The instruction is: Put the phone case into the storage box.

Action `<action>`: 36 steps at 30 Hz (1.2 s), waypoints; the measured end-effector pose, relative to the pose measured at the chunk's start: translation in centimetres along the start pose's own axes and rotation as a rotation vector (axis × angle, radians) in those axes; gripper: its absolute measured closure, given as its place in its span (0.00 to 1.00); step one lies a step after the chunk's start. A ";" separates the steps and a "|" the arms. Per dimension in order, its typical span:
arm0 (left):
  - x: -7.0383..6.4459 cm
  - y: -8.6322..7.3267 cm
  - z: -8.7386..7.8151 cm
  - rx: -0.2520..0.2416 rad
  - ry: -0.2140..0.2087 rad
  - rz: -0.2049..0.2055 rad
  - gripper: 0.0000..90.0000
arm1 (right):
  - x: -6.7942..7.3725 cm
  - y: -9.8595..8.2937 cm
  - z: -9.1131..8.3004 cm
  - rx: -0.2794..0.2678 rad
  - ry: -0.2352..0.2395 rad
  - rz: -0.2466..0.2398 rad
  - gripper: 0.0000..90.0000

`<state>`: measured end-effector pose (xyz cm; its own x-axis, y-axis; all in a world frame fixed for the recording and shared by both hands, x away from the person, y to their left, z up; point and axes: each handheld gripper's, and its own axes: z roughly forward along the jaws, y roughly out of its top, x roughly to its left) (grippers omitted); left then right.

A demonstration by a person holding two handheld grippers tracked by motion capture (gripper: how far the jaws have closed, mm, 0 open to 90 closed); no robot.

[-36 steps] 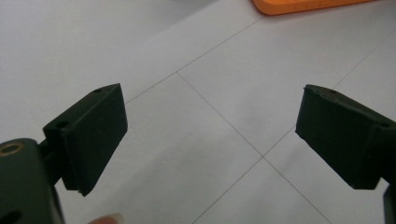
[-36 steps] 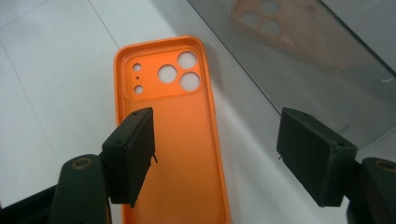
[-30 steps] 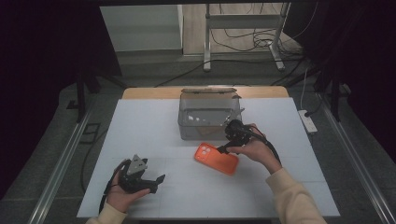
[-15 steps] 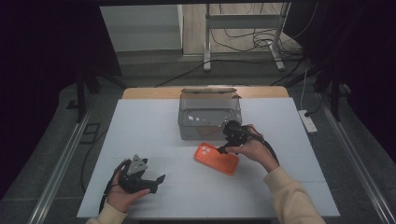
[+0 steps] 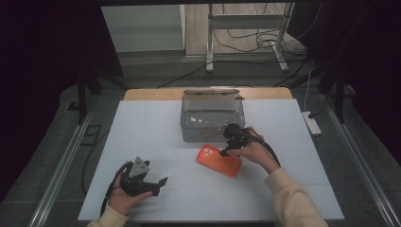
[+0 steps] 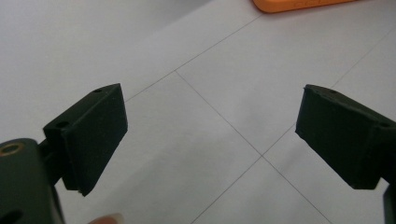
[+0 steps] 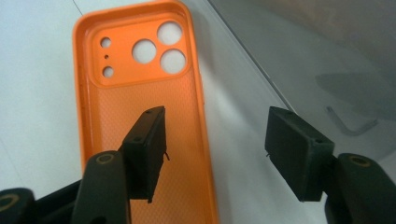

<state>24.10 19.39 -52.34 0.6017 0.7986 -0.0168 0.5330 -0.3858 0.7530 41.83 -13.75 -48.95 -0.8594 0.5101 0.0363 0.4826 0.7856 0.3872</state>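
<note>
Overhead, white gridded table, dark room.

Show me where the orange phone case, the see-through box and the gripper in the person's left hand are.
orange phone case (image 7: 140,116): right gripper view, on its textured inner face.
see-through box (image 5: 208,131): high view, on its near wall.
left gripper (image 6: 210,140): left gripper view, midway between its open jaws.

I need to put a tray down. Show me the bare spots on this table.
Bare: the white table's far-left area beside the clear plastic box, and its near edge. Crowded: between that box, the orange phone case and right gripper.
</note>
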 end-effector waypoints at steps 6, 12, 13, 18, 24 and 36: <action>0.0 0.0 0.0 0.003 -0.001 0.002 0.10 | 0.1 0.1 0.3 0.011 -0.001 -0.014 0.49; 0.0 0.0 0.0 0.003 -0.003 0.004 0.10 | 0.2 0.2 0.6 0.021 -0.010 -0.029 0.58; 0.0 0.0 0.0 0.003 -0.001 0.004 0.10 | 0.2 0.2 0.7 0.023 -0.009 -0.033 0.59; 0.0 0.0 0.0 0.003 0.001 0.001 0.10 | 0.5 0.3 0.9 0.039 -0.012 -0.052 0.66; 0.0 0.0 0.0 0.003 0.005 0.001 0.09 | 0.7 0.5 0.8 0.044 -0.010 -0.060 0.72; 0.1 0.0 0.0 0.004 0.006 0.000 0.09 | 0.8 0.6 1.0 0.061 -0.037 -0.076 0.77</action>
<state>24.11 19.47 -52.35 0.5984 0.8011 -0.0127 0.5350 -0.3877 0.7507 41.62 -12.47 -49.60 -0.8875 0.4602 -0.0255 0.4269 0.8415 0.3311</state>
